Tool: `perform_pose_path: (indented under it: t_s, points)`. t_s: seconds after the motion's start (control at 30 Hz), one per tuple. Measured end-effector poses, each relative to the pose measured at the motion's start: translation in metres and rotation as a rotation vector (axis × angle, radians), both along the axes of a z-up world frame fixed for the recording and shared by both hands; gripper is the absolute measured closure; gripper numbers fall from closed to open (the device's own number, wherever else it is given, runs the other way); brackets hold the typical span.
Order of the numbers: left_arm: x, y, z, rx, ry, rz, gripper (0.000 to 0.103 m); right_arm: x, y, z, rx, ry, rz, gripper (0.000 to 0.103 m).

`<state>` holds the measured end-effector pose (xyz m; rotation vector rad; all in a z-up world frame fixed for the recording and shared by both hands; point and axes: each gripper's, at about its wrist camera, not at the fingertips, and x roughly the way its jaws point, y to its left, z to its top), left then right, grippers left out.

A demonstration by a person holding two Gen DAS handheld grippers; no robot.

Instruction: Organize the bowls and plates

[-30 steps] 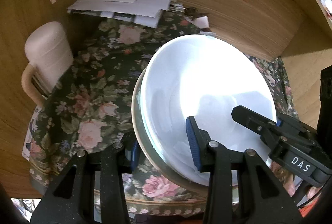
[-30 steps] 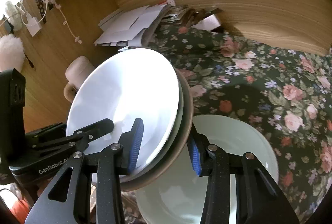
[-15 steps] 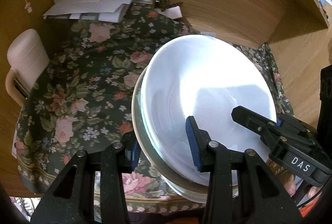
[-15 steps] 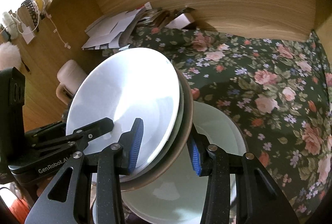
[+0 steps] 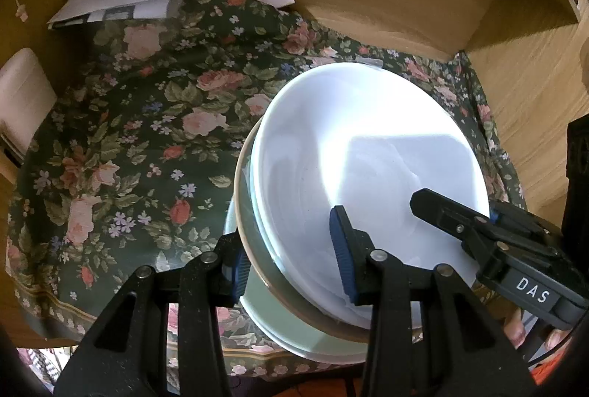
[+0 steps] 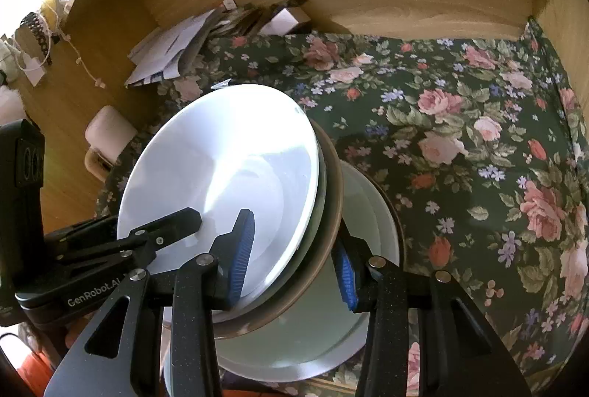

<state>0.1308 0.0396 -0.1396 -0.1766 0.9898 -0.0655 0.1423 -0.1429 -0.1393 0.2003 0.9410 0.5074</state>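
White plate stack [image 5: 368, 157] sits clamped in both your claws, tilted above a pale bowl [image 6: 368, 213] on the floral surface [image 5: 129, 139]. Left claw [image 5: 291, 271] reads "GenRobot.AI"; right claw [image 6: 291, 257] reads "DAS".

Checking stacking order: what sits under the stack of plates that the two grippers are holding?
A pale green bowl sits on the floral cloth, directly below the held stack. Only its right side and near rim show; the stack covers the rest, so any contents there stay unseen.
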Motion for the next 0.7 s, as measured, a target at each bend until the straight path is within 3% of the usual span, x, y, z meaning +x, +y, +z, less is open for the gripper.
perform_pose_path:
  t_s: [0.4,0.5,0.57,0.7]
  points:
    - [0.005,-0.001,-0.007,-0.008,0.028,-0.026,0.063,0.002,-0.005,-0.014,0.007,0.022,0.002,0.065]
    - [0.001,0.001,-0.001,0.026,-0.015,-0.02,0.063,0.004,-0.005,-0.013,0.019,0.027,0.011,0.064]
    - [-0.004,0.002,0.006,0.062,-0.053,-0.009,0.063,0.0,-0.007,-0.005,0.012,-0.012,-0.012,0.064]
    - [-0.013,0.006,0.026,0.051,-0.111,0.002,0.058,-0.012,-0.012,0.021,0.003,-0.11,-0.038,0.054]
